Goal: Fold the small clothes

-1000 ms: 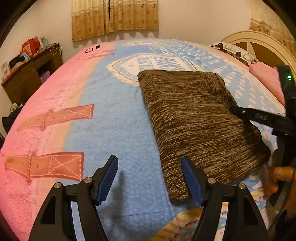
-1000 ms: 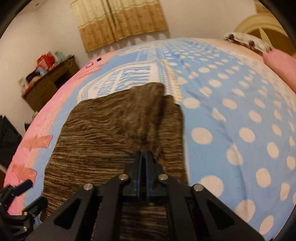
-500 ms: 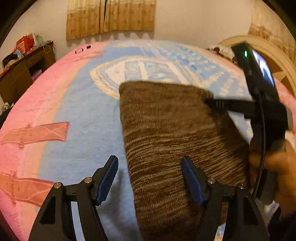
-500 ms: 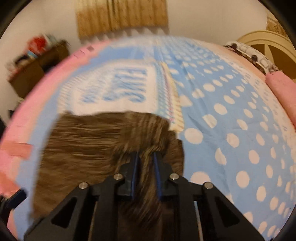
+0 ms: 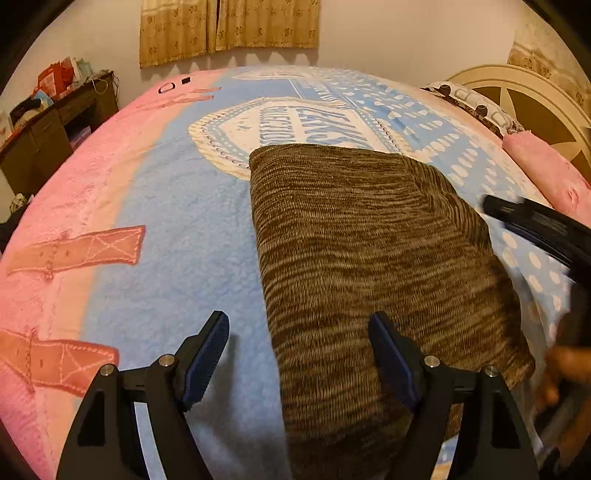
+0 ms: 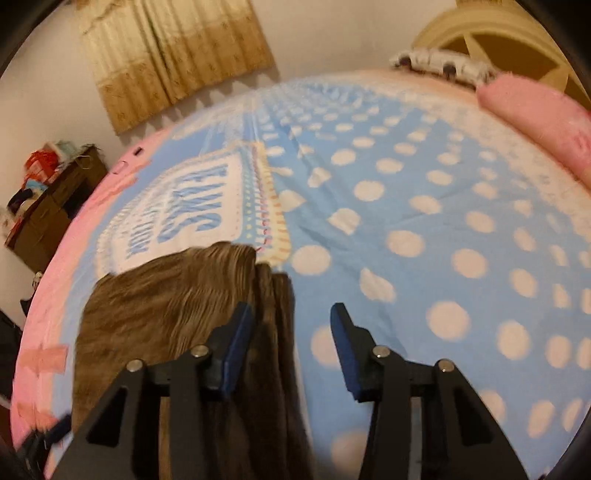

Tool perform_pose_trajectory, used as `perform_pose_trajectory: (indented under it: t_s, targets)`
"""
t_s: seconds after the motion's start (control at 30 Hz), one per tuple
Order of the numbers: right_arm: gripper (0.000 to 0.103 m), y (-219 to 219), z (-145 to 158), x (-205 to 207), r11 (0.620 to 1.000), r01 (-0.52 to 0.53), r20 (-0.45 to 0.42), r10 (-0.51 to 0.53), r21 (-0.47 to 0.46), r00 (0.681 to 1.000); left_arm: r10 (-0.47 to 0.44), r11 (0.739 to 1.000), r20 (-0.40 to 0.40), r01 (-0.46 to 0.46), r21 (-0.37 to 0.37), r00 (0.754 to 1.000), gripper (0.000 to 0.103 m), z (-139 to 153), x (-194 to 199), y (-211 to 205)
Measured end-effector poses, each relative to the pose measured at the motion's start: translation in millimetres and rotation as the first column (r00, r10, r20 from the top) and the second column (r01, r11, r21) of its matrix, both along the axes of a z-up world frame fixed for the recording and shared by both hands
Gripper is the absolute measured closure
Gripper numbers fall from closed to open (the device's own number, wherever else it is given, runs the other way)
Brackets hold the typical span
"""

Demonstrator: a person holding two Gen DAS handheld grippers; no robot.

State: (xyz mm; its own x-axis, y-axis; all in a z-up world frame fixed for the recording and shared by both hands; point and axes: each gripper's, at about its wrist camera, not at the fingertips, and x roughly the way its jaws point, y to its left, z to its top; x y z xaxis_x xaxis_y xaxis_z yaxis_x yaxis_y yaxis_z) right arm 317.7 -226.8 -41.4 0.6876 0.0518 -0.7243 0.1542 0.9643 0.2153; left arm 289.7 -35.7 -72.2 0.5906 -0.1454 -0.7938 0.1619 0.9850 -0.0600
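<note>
A brown knitted garment (image 5: 369, 258) lies folded flat on the blue and pink bed blanket (image 5: 166, 229). My left gripper (image 5: 299, 354) is open and empty, hovering over the garment's near left edge. My right gripper (image 6: 291, 336) is open and empty, over the garment's right edge (image 6: 273, 332). In the left wrist view the right gripper (image 5: 535, 225) shows as a blurred black bar beside the garment's right side. The garment's near end is hidden behind the grippers.
A pink pillow (image 5: 546, 177) and a patterned pillow (image 5: 472, 103) lie by the cream headboard (image 5: 535, 96) on the right. A dark wooden desk (image 5: 48, 136) with clutter stands at the left wall. Curtains (image 5: 229, 29) hang on the far wall.
My right gripper was shut on the garment's right edge, then opened and let it go, and has drawn back to the right. The garment now lies flat. My left gripper stayed open.
</note>
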Motion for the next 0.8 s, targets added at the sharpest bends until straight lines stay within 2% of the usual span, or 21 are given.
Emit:
perform_pose_trajectory:
  t_s: [0.1,0.23,0.37,0.53,0.67,0.8]
  targets:
    - [0.053,5.1,17.4,-47.0,1.000,-0.014,0.076,0.015,-0.009,0.997,0.006,0.999,0.024,-0.007,0.045,1.000,0.024,3.4,-10.2,-1.1]
    - [0.049,10.3,21.8,-90.9,0.999,-0.023,0.120,0.019,0.030,0.993,0.001,0.998,0.041,-0.003,0.055,0.999,0.024,8.0,-22.1,0.8]
    - [0.038,24.6,5.8,-109.3,0.999,-0.047,0.118,0.045,0.013,0.992,0.002,0.996,0.084,-0.010,0.092,0.996,0.024,11.9,-36.0,3.4]
    - [0.027,27.7,-10.7,-119.0,0.996,-0.084,0.123,0.078,0.040,0.989,-0.013,0.992,0.117,-0.002,0.129,0.993,0.024,11.8,-47.2,4.4]
    - [0.023,18.6,-15.8,-122.3,0.990,-0.100,0.135,0.086,0.101,0.987,-0.020,0.997,0.129,0.010,0.076,0.991,0.024,13.4,-47.3,6.3]
    - [0.020,7.6,-14.0,-125.6,0.985,-0.087,0.159,0.062,0.151,0.985,-0.014,1.000,0.096,0.013,0.008,0.995,0.024,14.6,-39.4,4.8]
